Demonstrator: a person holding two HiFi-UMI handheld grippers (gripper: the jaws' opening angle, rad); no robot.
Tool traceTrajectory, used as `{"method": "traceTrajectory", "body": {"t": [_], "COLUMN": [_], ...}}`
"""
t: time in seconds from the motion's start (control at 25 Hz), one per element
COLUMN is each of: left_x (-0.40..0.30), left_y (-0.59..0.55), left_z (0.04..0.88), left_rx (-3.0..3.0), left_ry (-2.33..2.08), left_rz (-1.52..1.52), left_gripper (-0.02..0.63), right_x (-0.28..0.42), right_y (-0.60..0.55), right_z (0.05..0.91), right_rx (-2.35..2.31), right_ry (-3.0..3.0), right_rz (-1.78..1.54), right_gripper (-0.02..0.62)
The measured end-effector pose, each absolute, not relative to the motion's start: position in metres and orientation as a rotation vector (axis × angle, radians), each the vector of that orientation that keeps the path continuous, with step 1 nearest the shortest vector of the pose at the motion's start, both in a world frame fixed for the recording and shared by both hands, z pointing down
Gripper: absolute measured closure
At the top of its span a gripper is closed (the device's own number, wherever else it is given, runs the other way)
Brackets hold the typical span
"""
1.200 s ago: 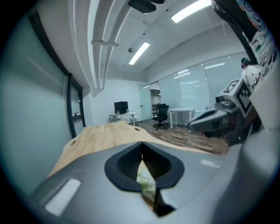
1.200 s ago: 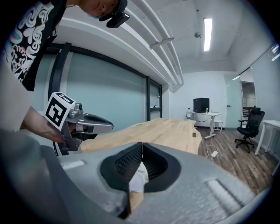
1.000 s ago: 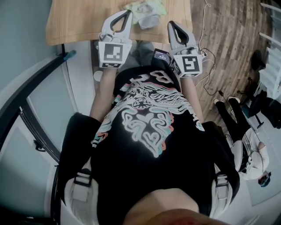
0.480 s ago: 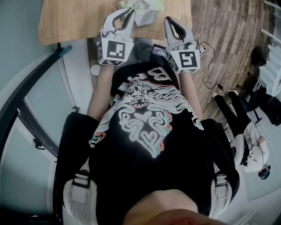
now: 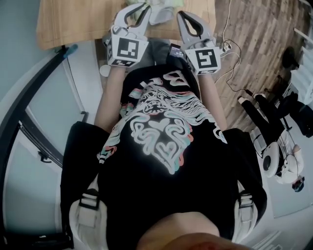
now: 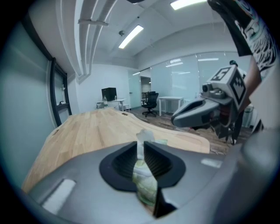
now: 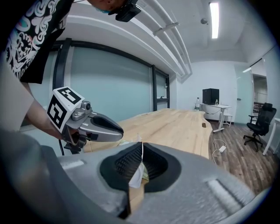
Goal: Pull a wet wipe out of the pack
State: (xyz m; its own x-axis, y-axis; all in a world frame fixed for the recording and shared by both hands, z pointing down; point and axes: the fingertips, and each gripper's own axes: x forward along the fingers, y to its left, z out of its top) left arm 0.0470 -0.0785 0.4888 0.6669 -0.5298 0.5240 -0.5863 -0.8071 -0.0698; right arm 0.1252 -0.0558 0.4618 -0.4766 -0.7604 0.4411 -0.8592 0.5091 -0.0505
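The green wet wipe pack lies on the wooden table near its front edge, with a white wipe sticking up from its top. My left gripper reaches over the table edge just left of the pack. Its jaws are opening, parted by a narrow slit, and nothing is pressed between them. The pack shows beyond the slit. My right gripper hovers just right of the pack, jaws shut and empty. A white bit of the wipe shows below its closed tips.
The person's torso in a black printed shirt fills the middle of the head view. Cables trail over the wood floor at right, where another person crouches. A dark window frame curves along the left. Desks and a chair stand far off.
Both grippers have moved forward and down toward the table edge, closing in on the pack from either side. The pack has not moved.
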Motion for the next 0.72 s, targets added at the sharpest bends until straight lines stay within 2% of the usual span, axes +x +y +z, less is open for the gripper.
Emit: {"method": "traceTrajectory", "body": {"t": [0.2, 0.6, 0.72], "left_x": [0.007, 0.014, 0.019], "left_y": [-0.054, -0.064, -0.064], "left_z": [0.477, 0.491, 0.491], "left_rx": [2.806, 2.812, 2.834], "left_ry": [-0.908, -0.845, -0.804], "left_rz": [0.811, 0.831, 0.827], "left_gripper": [0.589, 0.537, 0.511], "right_x": [0.080, 0.071, 0.066], "right_y": [-0.033, -0.047, -0.050], "right_z": [0.447, 0.464, 0.471], "right_rx": [1.367, 1.320, 1.278], "right_ry": [-2.403, -2.425, -2.420], "right_rz": [0.346, 0.398, 0.409], "right_gripper": [0.591, 0.560, 0.528]}}
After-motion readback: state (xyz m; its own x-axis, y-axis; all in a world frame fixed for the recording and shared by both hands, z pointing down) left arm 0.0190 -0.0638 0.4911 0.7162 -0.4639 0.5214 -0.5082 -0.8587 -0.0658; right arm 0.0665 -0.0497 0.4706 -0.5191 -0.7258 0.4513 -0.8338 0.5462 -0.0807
